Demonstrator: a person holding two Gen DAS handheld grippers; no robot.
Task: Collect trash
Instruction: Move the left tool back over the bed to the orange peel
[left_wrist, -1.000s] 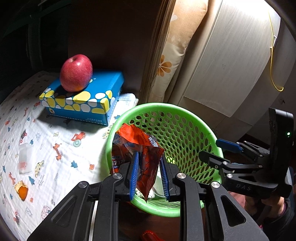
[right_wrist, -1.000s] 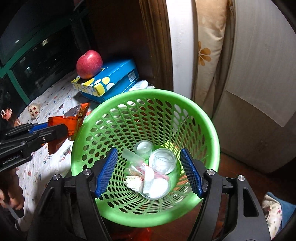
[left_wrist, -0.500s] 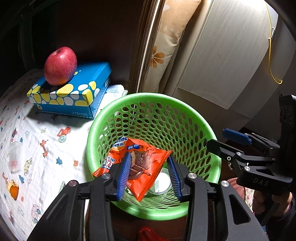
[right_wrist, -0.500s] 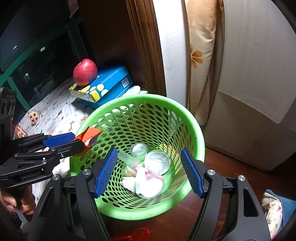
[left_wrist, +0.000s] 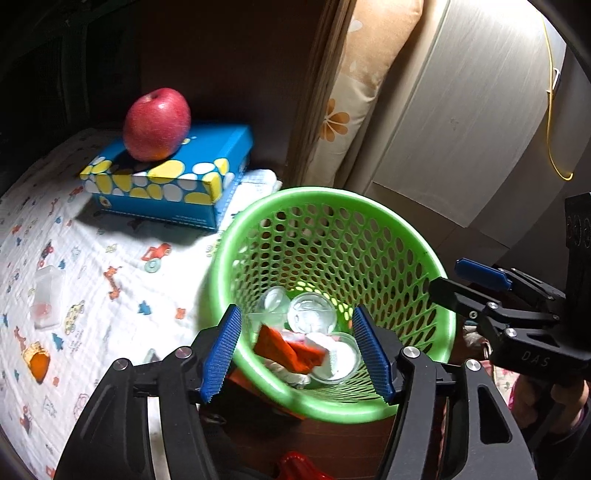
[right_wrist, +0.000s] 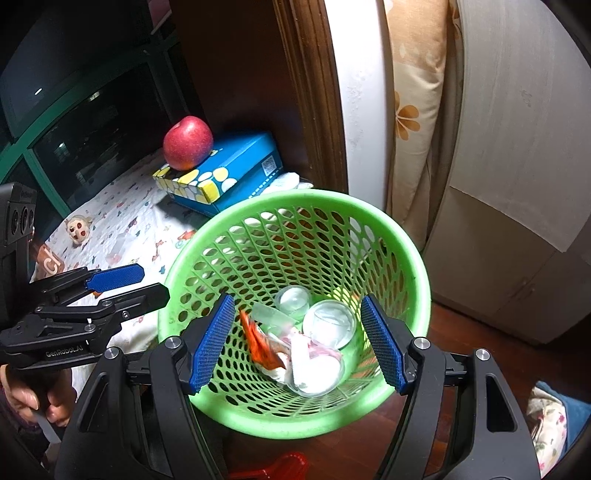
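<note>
A green mesh basket (left_wrist: 332, 194) (right_wrist: 295, 197) stands on the wooden floor beside the bed. At its bottom lie clear plastic cups (left_wrist: 312, 314) (right_wrist: 328, 323), white crumpled paper and an orange snack wrapper (left_wrist: 284, 349) (right_wrist: 258, 343). My left gripper (left_wrist: 297, 350) (right_wrist: 144, 282) hovers over the basket's near-left rim with its jaws opening and nothing between the pads; the wrapper lies loose below them. My right gripper (right_wrist: 297, 341) (left_wrist: 448, 277) hangs open over the basket's near-right side, holding nothing.
A red apple (left_wrist: 157, 125) sits on a blue spotted tissue box (left_wrist: 173, 184) on the patterned bed sheet (left_wrist: 92, 295). A small clear container (left_wrist: 46, 297) and an orange scrap (left_wrist: 37, 360) lie on the sheet. A red object (left_wrist: 295, 467) lies on the floor. A cabinet (left_wrist: 461, 110) stands behind the basket.
The left gripper's jaws have spread apart and let go of the orange wrapper, which has dropped to the bottom of the basket. The right gripper has stayed open.
</note>
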